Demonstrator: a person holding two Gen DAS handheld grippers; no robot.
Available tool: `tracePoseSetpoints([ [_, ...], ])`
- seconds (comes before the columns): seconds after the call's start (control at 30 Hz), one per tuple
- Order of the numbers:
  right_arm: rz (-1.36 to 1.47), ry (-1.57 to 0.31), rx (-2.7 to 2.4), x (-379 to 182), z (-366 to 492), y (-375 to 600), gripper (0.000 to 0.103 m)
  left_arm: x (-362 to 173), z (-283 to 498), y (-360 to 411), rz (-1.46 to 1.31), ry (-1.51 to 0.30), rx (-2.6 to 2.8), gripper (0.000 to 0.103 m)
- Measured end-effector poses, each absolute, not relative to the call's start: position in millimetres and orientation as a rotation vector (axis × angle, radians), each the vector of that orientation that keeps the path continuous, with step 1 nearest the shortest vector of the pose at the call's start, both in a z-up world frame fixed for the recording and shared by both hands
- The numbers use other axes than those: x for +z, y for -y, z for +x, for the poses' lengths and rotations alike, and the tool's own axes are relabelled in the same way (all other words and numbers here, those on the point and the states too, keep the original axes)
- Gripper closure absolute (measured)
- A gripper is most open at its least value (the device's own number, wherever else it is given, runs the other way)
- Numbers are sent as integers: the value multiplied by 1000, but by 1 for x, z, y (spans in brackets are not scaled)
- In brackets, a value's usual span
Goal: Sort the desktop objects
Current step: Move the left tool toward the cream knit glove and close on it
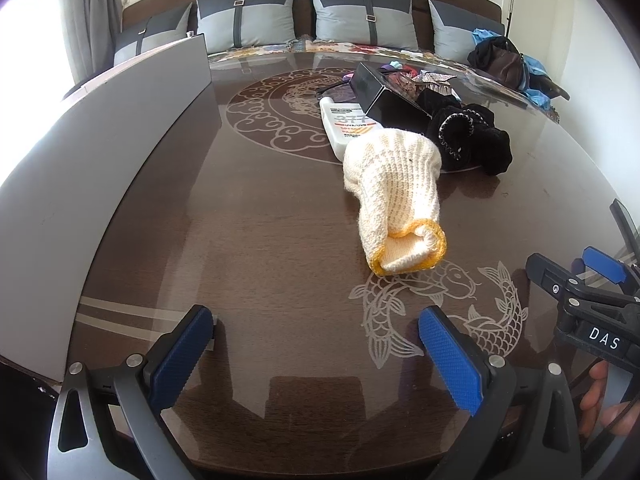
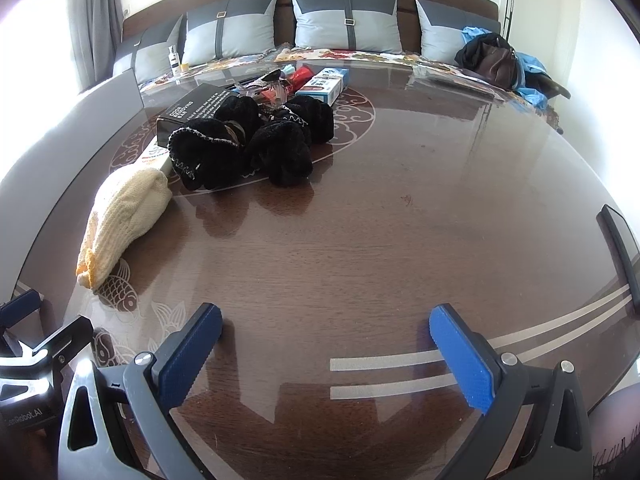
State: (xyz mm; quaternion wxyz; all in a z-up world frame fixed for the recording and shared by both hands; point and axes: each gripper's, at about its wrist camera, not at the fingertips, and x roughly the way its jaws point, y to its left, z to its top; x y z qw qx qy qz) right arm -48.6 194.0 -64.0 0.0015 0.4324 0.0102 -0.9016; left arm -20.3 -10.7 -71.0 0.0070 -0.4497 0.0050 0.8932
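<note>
Blue-padded jaws of the left gripper (image 1: 316, 356) stand wide apart over the glossy brown surface (image 1: 256, 240), holding nothing; those of the right gripper (image 2: 326, 354) are likewise apart and empty. Just ahead of the left one lies a cream knit glove (image 1: 394, 196) with a yellow cuff, beside carp drawings. Behind it a white bottle (image 1: 342, 124) shows "377" and "UVA/UVB". A black box (image 2: 192, 114) reads "ODOR REMOVING BAR", with black scrunchies (image 2: 256, 144) against it. "DAS" marks the right gripper's body.
</note>
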Motion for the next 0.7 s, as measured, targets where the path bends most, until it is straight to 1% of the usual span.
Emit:
tracePoseSetpoints([
  [0.3, 1346, -39, -2834, -65, -48, -194, 0, -69, -29, 10, -1474, -15, 2754, 0],
  [0.43, 1345, -45, -2833, -65, -48, -194, 0, -68, -61, -1, -1580, -33, 2675, 0],
  [0.7, 1287, -74, -2813, -66, -43, -197, 0, -68, -127, -24, -1649, -38, 2628, 0],
])
